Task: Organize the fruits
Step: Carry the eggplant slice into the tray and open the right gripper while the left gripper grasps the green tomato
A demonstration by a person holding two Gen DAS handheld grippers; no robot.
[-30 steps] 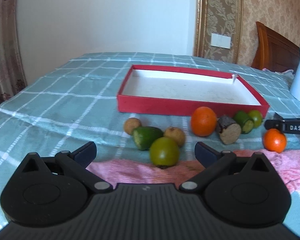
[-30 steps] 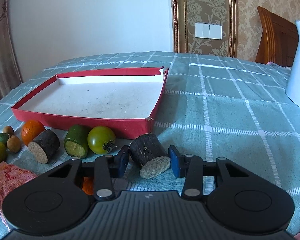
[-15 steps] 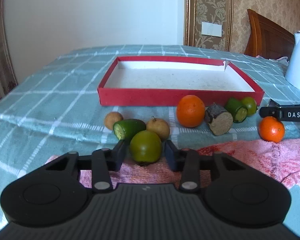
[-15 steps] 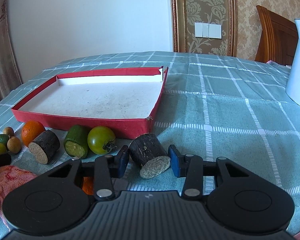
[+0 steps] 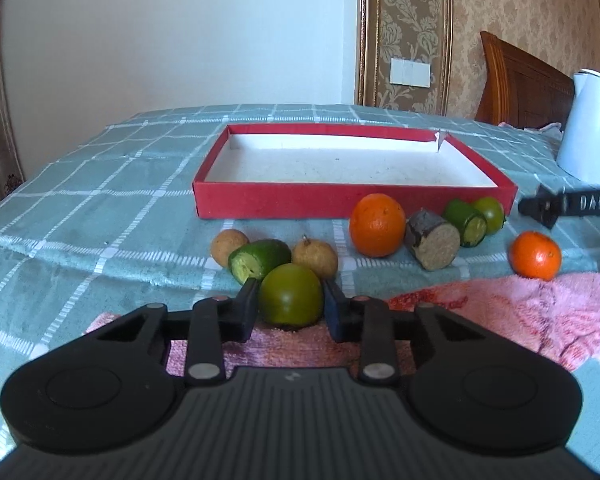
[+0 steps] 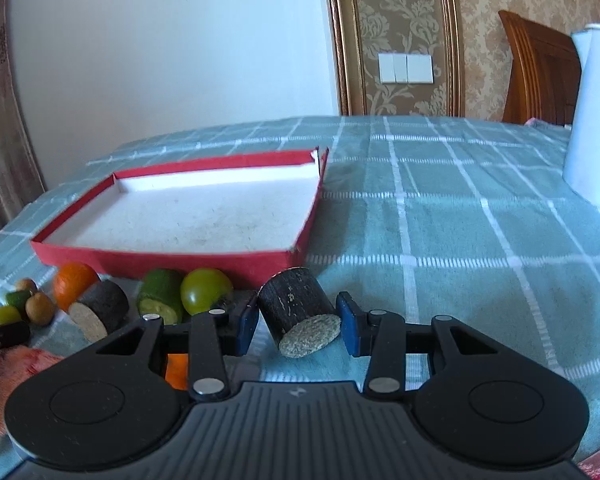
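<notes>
Left gripper (image 5: pixel 290 307): fingers clenched on the green round fruit (image 5: pixel 291 295), one pad on each side, fruit sitting at the pink towel (image 5: pixel 520 316) edge. Right gripper (image 6: pixel 298 322): fingers closed around the dark cut stub (image 6: pixel 300 310), pale cut face toward the camera; contact looks light, can't tell if it's off the cloth. Both grasps look like pick-ups for the red tray (image 5: pixel 340 200), which lies straight ahead of the left fingers and ahead-left of the right ones, nothing in it yet. Beyond the left fingers: two brown longans, a cut green piece (image 5: pixel 258 260), big orange (image 5: pixel 377 225), another stub (image 5: pixel 434 244); small orange (image 5: pixel 535 255) off right. The surface under the checked cloth (image 6: pixel 440 220) is not identifiable. An orange patch shows under the right gripper's linkage, mostly hidden. White kettle (image 5: pixel 590 128) cut off at frame edge.
</notes>
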